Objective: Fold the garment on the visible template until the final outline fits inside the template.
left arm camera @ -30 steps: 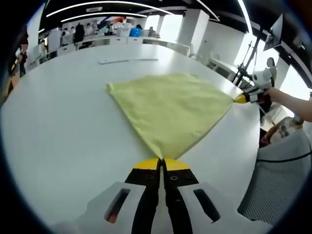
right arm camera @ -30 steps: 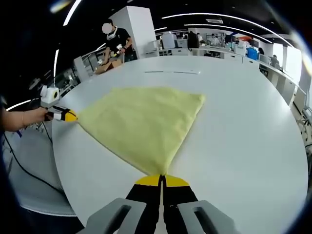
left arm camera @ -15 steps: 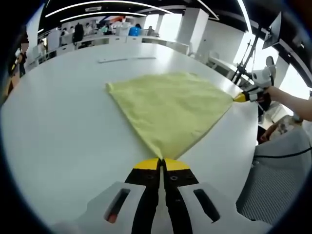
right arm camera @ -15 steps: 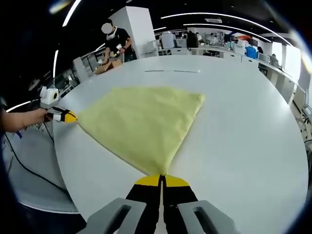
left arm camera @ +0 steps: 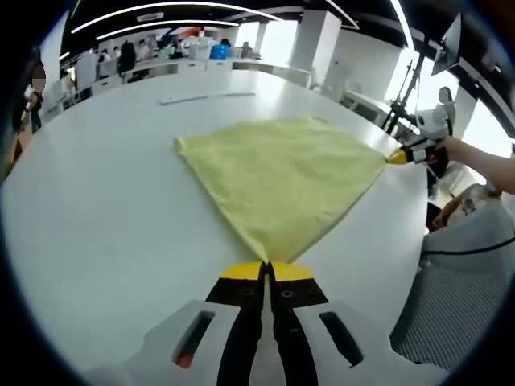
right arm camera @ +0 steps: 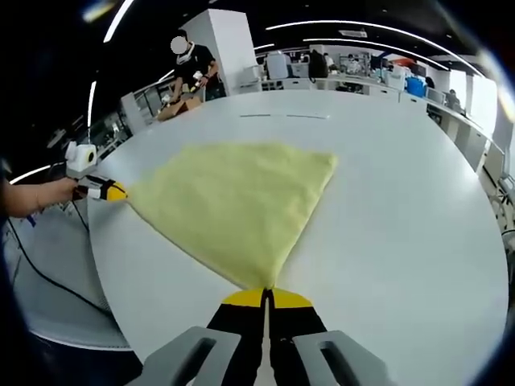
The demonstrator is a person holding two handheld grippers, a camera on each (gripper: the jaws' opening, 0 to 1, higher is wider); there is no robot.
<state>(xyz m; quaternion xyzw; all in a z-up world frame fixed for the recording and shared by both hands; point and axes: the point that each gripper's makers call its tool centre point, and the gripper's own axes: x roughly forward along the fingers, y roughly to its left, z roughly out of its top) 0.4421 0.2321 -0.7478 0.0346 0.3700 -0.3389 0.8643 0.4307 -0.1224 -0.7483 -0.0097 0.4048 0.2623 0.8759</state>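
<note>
Large round white table (left arm camera: 88, 209), flat square yellow terry cloth (left arm camera: 282, 177) spread near its edge, left hand-held gripper (left arm camera: 269, 269) and right hand-held gripper (right arm camera: 265, 295) each pinching a neighbouring corner; judgement: lift both evenly, carry across, keep tension.

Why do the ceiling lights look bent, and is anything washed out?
Left gripper view: the fisheye lens curves the ceiling light strips; windows at right blow out white. Right gripper view: same curving, sharp yellow cloth, even light on the white table.
</note>
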